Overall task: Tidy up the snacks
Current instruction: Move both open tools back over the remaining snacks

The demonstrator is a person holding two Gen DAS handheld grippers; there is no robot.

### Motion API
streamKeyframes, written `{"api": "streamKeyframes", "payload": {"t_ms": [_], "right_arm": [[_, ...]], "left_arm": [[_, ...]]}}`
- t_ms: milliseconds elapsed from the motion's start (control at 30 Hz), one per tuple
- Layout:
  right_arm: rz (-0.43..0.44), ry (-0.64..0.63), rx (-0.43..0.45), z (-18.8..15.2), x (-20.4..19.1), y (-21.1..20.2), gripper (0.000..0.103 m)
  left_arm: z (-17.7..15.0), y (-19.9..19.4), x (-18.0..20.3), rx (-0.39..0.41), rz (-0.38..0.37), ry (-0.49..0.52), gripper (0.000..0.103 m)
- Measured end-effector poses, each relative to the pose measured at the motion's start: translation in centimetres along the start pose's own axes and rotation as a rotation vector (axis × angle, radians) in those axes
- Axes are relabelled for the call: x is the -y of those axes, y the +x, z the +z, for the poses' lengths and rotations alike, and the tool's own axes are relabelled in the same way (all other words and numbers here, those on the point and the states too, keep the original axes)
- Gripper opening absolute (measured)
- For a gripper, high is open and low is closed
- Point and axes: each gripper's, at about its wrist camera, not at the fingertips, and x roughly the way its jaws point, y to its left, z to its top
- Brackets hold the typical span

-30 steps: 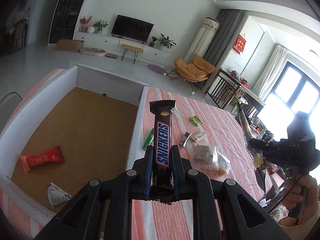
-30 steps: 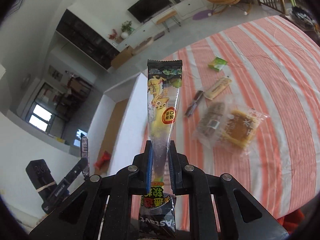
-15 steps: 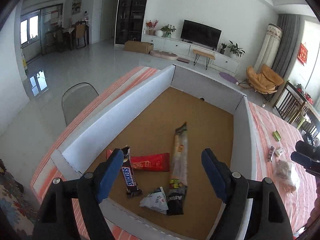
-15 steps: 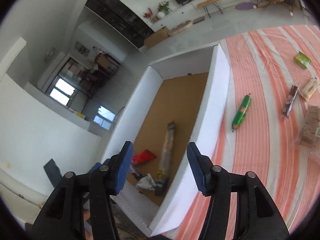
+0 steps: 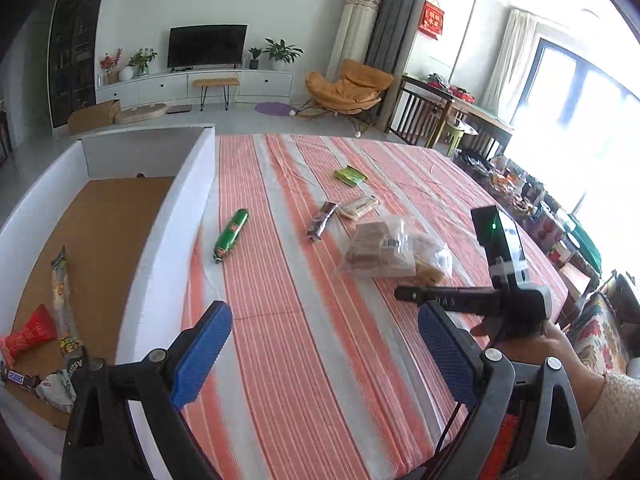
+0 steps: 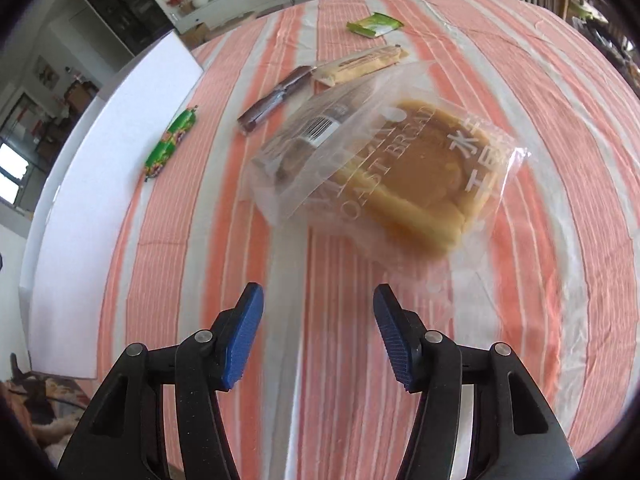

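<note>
My left gripper [image 5: 324, 344] is open and empty above the striped tablecloth, right of the white box [image 5: 168, 248]. In the box lie a Snickers bar [image 5: 18, 379], a long yellow snack stick [image 5: 62, 300], a red packet [image 5: 28, 334] and a white packet [image 5: 56, 388]. My right gripper [image 6: 318, 320] is open and empty, just short of a clear bag of bread [image 6: 384, 160], which also shows in the left wrist view [image 5: 392, 248]. On the cloth lie a green sausage [image 5: 231, 234], a dark bar [image 5: 322, 220], a beige packet [image 5: 358, 206] and a green packet [image 5: 350, 176].
The table's right edge drops to a patterned chair [image 5: 600, 340] and a cluttered side table [image 5: 528, 200]. The box wall [image 6: 92, 184] stands left of the right gripper. The right hand-held gripper body [image 5: 500, 276] shows in the left wrist view.
Both grippers released the Snickers and the yellow stick into the box, then swung right over the table. The right gripper now faces the bread bag.
</note>
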Motion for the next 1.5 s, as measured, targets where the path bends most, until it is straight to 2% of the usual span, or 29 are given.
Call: {"api": "streamKeyframes", "payload": {"t_ms": [33, 100, 167, 233, 333, 400, 500, 600, 733, 900, 1500], "right_arm": [[-0.027, 0.072, 0.056, 0.9, 1.6, -0.2, 0.054], [-0.087, 0.24, 0.185, 2.1, 5.2, -1.1, 0.058], [-0.12, 0.339, 0.256, 1.8, 7.6, -2.3, 0.058], [-0.184, 0.343, 0.275, 0.6, 8.8, -3.3, 0.061], [-0.335, 0.307, 0.275, -1.9, 9.4, -4.0, 0.066], [-0.378, 0.316, 0.268, -3.0, 10.2, -3.6, 0.067], [-0.385, 0.336, 0.282, -3.5, 10.8, -3.8, 0.067], [-0.407, 0.268, 0.288, -2.5, 10.0, -3.4, 0.069], [-0.422, 0.249, 0.291, -2.5, 9.7, -2.1, 0.073], [-0.445, 0.214, 0.284, -2.5, 9.1, -1.4, 0.084], [-0.44, 0.215, 0.281, -2.7, 9.2, -1.5, 0.087]], "left_arm": [[-0.4, 1.3, 0.9, -0.04, -0.006, 0.016, 0.094], [-1.5, 3.2, 2.1, -0.097, 0.007, 0.048, 0.094], [-2.2, 4.9, 2.4, -0.125, 0.048, 0.07, 0.094], [-2.4, 6.3, 2.0, -0.122, 0.092, 0.064, 0.094], [-2.2, 9.4, 0.7, -0.115, 0.133, 0.029, 0.094], [-1.8, 11.6, 0.2, -0.134, 0.148, 0.017, 0.094], [-1.1, 14.3, -0.7, -0.159, 0.181, 0.015, 0.094], [-1.0, 16.0, -1.2, -0.171, 0.216, 0.017, 0.094], [-1.2, 16.5, -1.6, -0.134, 0.257, 0.027, 0.101], [-1.0, 16.7, -1.9, -0.138, 0.26, 0.016, 0.103], [-0.9, 16.9, -1.9, -0.139, 0.259, 0.015, 0.103]]}}
